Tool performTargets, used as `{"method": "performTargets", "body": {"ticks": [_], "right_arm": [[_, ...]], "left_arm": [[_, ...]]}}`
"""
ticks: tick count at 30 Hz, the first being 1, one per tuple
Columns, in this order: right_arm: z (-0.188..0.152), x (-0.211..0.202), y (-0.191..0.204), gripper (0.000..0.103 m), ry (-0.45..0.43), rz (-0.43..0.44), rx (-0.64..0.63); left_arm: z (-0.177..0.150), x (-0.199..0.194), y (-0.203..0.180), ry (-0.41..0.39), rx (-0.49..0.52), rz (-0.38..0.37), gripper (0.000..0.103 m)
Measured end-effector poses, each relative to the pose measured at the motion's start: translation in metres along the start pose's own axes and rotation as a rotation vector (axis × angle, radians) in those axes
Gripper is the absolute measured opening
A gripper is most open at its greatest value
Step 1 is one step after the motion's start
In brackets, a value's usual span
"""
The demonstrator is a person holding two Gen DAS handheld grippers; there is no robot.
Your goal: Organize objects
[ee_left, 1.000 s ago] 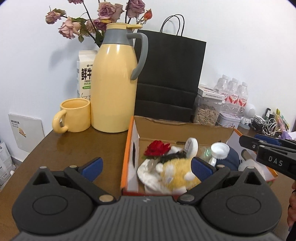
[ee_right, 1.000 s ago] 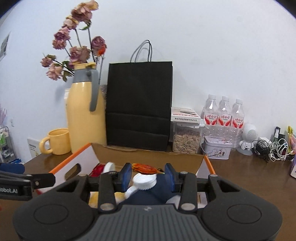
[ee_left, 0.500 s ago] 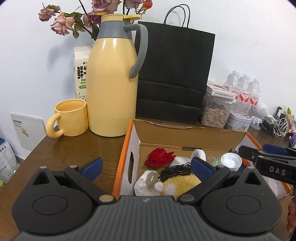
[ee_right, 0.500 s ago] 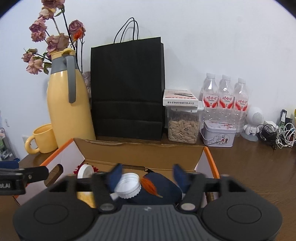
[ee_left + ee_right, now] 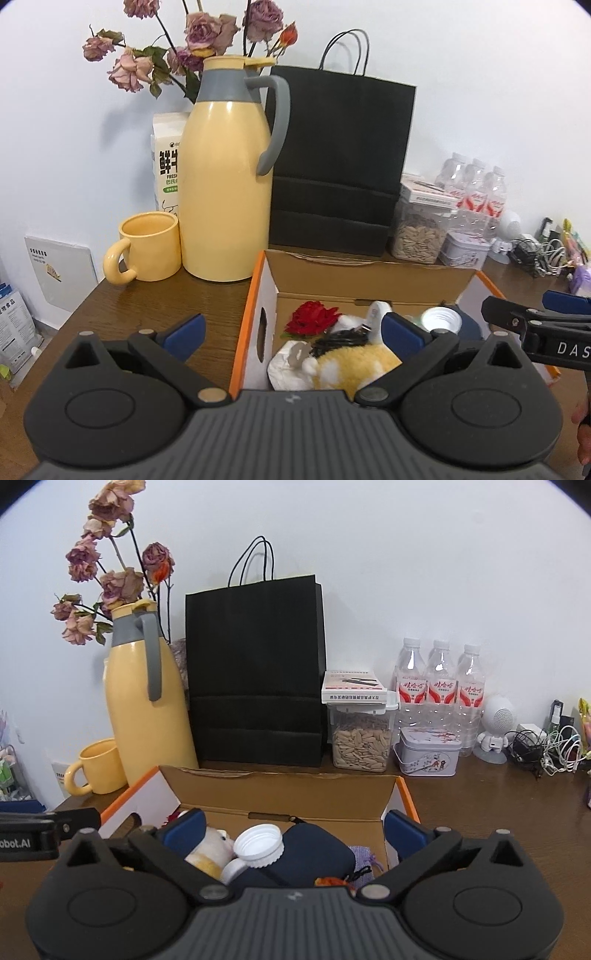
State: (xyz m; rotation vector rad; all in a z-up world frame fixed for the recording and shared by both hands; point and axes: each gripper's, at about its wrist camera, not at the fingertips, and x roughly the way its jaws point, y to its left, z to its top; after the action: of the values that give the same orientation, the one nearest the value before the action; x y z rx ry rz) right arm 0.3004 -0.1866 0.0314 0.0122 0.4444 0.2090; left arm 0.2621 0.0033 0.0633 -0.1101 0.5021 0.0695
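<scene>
An open cardboard box [image 5: 369, 266] with orange edges stands on the brown table. In it lie a red flower [image 5: 312, 319], a yellow plush toy [image 5: 354, 365], a white cap [image 5: 258, 845], a dark blue pouch [image 5: 314, 853] and a small orange item [image 5: 330, 881] resting loose on the pouch. My left gripper [image 5: 291, 332] is open, straddling the box's left wall, with nothing held. Over the box's near right part, my right gripper [image 5: 293, 829] has its jaws opening wide, and the pads touch nothing.
Behind the box stand a yellow jug [image 5: 225, 192], a yellow mug [image 5: 147, 251], a milk carton [image 5: 166, 166], dried flowers and a black paper bag [image 5: 340, 162]. To the right are a seed jar [image 5: 360, 738], a tin [image 5: 428, 751], water bottles [image 5: 439, 686] and tangled cables [image 5: 546, 749].
The right gripper's jaws spread from narrow to wide. The orange item that was between them now lies on the blue pouch. Both cameras drew back a little from the box.
</scene>
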Motion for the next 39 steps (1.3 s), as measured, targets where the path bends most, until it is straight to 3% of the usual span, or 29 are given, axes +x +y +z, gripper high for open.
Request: {"method": "performTargets", "body": {"ticks": [11, 18, 27, 39], "right_arm": [[-0.024, -0.087, 0.014, 0.103, -0.050, 0.017, -0.014], [-0.061, -0.135, 0.025, 0.103, -0.031, 0.035, -0.024], [-0.101, -0.158, 0.037, 0.103, 0.046, 0.034, 0.001], [-0.115, -0.162, 0.040, 0.103, 0.078, 0.023, 0.014]], "left_arm": [[-0.035, -0.080, 0.009, -0.062, 0.043, -0.055, 0.103], [-0.072, -0.120, 0.017, -0.031, 0.059, -0.061, 0.103], [-0.116, -0.138, 0.030, 0.057, 0.043, -0.038, 0.103], [-0.124, -0.144, 0.031, 0.066, 0.039, -0.038, 0.103]]}}
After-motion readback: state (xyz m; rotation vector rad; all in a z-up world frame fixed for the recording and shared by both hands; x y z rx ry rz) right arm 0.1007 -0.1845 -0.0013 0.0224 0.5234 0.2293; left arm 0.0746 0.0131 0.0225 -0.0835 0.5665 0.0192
